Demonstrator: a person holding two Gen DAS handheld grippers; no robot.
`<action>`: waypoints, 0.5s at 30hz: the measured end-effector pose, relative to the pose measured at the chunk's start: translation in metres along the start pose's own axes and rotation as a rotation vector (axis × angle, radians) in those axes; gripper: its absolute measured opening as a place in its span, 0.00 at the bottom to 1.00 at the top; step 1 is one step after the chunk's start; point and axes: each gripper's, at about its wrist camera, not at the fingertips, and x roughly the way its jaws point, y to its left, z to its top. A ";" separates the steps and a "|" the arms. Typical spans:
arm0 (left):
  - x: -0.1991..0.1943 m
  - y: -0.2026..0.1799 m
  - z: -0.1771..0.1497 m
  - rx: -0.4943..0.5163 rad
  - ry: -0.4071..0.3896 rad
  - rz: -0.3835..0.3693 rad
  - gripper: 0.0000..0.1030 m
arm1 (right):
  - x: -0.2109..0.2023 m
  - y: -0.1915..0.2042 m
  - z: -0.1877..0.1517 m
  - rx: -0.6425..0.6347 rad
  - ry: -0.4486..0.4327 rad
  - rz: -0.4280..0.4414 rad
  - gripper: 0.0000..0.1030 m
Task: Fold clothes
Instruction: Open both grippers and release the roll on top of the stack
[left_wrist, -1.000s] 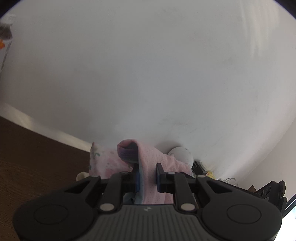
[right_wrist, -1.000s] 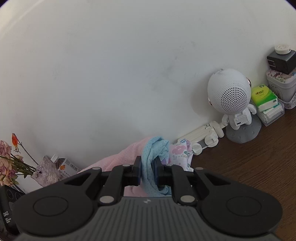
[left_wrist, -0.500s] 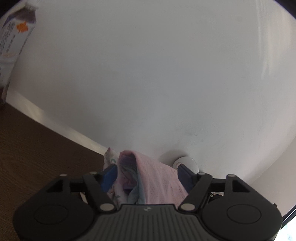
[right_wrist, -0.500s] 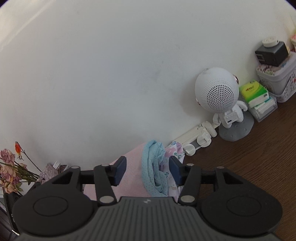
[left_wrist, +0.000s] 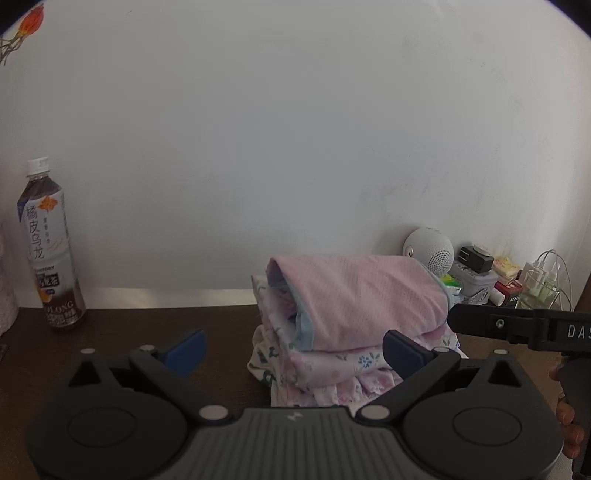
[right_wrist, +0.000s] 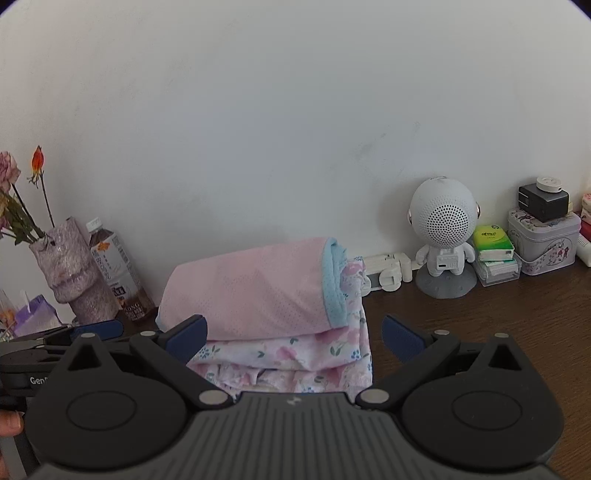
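folded clothes (left_wrist: 354, 317) stacked on table (right_wrist: 517, 317) | both tongs (left_wrist: 293, 347) (right_wrist: 293, 338) wide, just before stack

Both grippers, left (left_wrist: 293, 349) and right (right_wrist: 293, 338), released the pink garment (right_wrist: 251, 288), opened wide, backed off; garment now tops folded pile (right_wrist: 295, 358).

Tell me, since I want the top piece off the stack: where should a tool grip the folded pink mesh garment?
Probably by its blue-trimmed open end, coming in from the right. There the layers' edges are exposed and overhang the floral clothes beneath, so fingers could close on them; the opposite end is a rounded fold.
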 end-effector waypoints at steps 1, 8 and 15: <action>-0.004 -0.002 -0.002 0.001 0.001 0.006 0.99 | -0.003 0.005 -0.002 -0.015 0.005 -0.005 1.00; -0.045 -0.002 -0.016 0.015 0.012 0.025 0.99 | -0.034 0.034 -0.024 -0.081 0.012 -0.075 1.00; -0.096 -0.005 -0.045 0.011 0.019 0.021 0.99 | -0.079 0.058 -0.050 -0.129 0.016 -0.116 1.00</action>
